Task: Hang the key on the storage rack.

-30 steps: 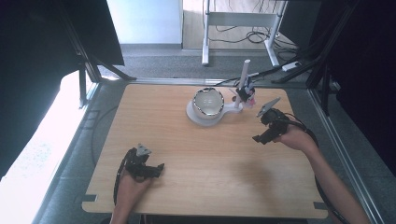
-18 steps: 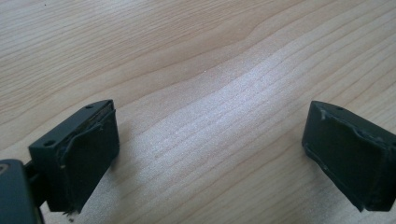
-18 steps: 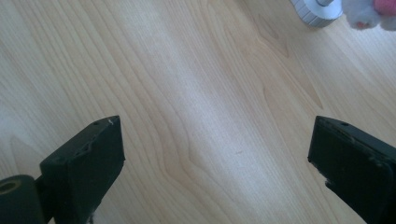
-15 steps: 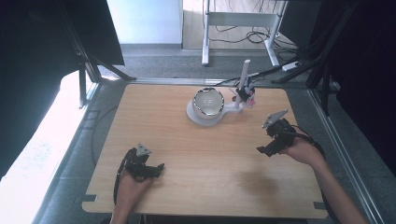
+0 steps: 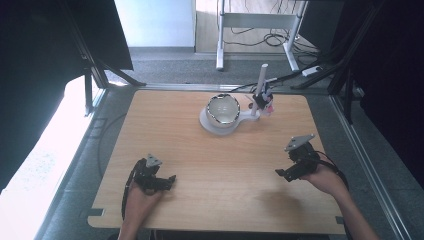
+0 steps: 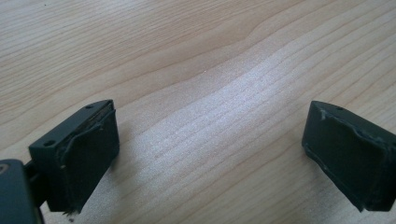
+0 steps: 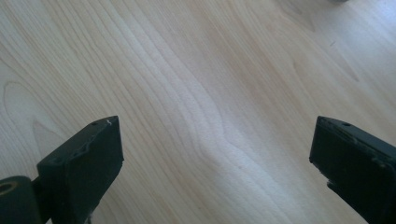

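Observation:
A shiny metal bowl sits on a white base at the far middle of the wooden table, with a small upright stand and white rod beside it. My left gripper rests near the front left, held by a hand, open with bare wood between its jaws. My right gripper hovers at the right side, held by the other hand, open over bare wood. Neither gripper touches the bowl.
The table edges are close behind both hands. Dark panels stand at left and right. A white frame leg and cables lie on the floor beyond the far edge.
The right hand and gripper have drawn back from the bowl toward the front right of the table. The left gripper has stayed put.

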`<action>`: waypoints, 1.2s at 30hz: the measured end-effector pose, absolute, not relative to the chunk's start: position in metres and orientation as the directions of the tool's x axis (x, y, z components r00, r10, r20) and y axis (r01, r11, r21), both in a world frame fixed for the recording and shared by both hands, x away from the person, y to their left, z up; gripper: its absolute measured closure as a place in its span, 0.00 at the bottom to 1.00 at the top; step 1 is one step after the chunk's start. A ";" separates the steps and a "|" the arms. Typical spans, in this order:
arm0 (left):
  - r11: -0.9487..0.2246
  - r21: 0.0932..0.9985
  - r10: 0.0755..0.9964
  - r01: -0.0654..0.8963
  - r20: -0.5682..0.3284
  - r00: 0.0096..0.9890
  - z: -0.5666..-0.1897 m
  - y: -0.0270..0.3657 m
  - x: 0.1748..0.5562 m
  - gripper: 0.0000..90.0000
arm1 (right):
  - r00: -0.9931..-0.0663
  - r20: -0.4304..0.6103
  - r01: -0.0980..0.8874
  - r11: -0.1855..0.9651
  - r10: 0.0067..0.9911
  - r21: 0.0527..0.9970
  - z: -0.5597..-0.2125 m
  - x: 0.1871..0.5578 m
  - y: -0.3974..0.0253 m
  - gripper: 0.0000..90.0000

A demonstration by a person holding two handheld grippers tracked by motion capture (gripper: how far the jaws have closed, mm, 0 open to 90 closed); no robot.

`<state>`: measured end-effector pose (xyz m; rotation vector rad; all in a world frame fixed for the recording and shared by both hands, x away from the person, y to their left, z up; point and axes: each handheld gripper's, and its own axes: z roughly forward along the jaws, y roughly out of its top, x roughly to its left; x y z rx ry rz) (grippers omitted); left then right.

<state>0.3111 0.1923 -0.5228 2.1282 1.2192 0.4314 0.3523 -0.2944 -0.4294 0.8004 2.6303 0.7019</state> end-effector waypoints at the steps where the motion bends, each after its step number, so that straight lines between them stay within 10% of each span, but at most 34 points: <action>1: -0.365 0.670 0.856 0.646 -0.031 0.516 -0.523 0.192 0.311 0.04 | -0.799 -0.135 0.438 0.722 0.585 0.536 -0.432 0.350 -0.294 0.03; 36: -0.364 0.671 0.856 0.646 -0.031 0.515 -0.523 0.192 0.311 0.05 | -0.758 0.002 0.468 0.541 0.652 0.699 -0.521 0.320 -0.279 0.00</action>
